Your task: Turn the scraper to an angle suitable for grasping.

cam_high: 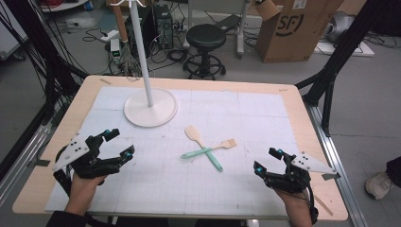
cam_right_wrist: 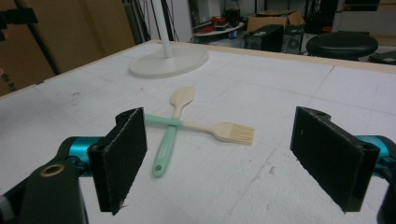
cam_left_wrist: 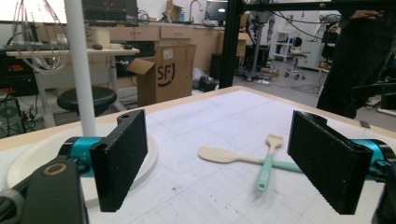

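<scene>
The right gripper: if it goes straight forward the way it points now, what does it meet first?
Probably the crossed utensils. The right gripper, jaws open, aims at the spatula and the brush lying across it; the spatula's green handle looks nearest, though depth is uncertain.

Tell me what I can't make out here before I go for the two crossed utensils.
- Stand: its top is cut off by the upper edge in the high view.
- Spatula and brush: which handle lies on top at the crossing is too small to tell from the high view.
- Brush bristles: behind the right jaw in the left gripper view.
</scene>
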A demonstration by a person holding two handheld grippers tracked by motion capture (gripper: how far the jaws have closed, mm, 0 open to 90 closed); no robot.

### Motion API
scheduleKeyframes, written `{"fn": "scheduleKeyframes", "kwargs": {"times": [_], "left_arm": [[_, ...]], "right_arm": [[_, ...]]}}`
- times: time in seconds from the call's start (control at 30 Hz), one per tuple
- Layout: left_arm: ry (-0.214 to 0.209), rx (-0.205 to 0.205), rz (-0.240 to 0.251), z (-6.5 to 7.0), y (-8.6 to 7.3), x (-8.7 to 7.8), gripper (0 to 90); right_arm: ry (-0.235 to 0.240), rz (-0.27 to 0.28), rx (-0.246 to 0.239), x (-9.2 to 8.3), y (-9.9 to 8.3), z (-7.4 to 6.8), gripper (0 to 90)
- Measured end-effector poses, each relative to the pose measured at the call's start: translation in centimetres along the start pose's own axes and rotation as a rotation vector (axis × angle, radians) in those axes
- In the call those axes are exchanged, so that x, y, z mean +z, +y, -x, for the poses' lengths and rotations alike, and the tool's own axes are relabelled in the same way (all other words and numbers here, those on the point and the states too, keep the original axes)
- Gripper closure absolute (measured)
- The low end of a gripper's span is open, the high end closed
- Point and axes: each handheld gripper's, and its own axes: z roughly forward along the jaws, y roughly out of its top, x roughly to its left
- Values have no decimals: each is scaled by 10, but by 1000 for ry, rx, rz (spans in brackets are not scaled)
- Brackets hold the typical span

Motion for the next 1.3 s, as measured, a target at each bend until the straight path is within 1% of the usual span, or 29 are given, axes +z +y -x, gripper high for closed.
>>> {"fn": "scheduleKeyframes", "kwargs": {"times": [0.17,0.4,0.5,0.6,0.7,0.77,0.8,0.93,1.0,1.03,1.07,1.1,1.17,1.23,1.3], "left_arm": [[5,-4,9,-2,-1,-4,206],[10,14,7,-5,-2,-8,205],[19,10,17,-7,-3,-11,204],[25,4,17,-8,-5,-15,204],[33,4,14,-9,-8,-19,204],[34,0,11,-9,-10,-21,204],[33,2,9,-8,-10,-22,205],[29,7,9,-5,-11,-26,207],[27,11,8,-4,-13,-28,207],[24,10,7,-4,-14,-29,207],[24,9,6,-4,-15,-29,208],[24,9,4,-4,-17,-30,207],[26,10,2,-6,-18,-31,207],[30,3,5,-8,-19,-32,207],[32,-3,5,-10,-20,-33,207]], "right_arm": [[8,-3,-3,6,3,-2,176],[27,-21,-6,17,9,-5,176],[42,-33,-12,23,10,-6,177],[55,-41,-14,30,11,-7,208],[81,-43,-15,36,12,-10,279],[96,-40,-19,40,12,-12,351],[104,-49,-18,43,12,-12,375],[131,-78,-48,55,13,-16,540],[144,-86,-50,62,14,-17,630],[131,-98,-54,66,14,-17,679],[120,-120,-48,70,14,-17,715],[125,-129,-46,75,14,-17,752],[125,-144,-57,85,15,-17,807],[133,-166,-66,98,16,-15,876],[123,-206,-50,113,17,-12,895]]}}
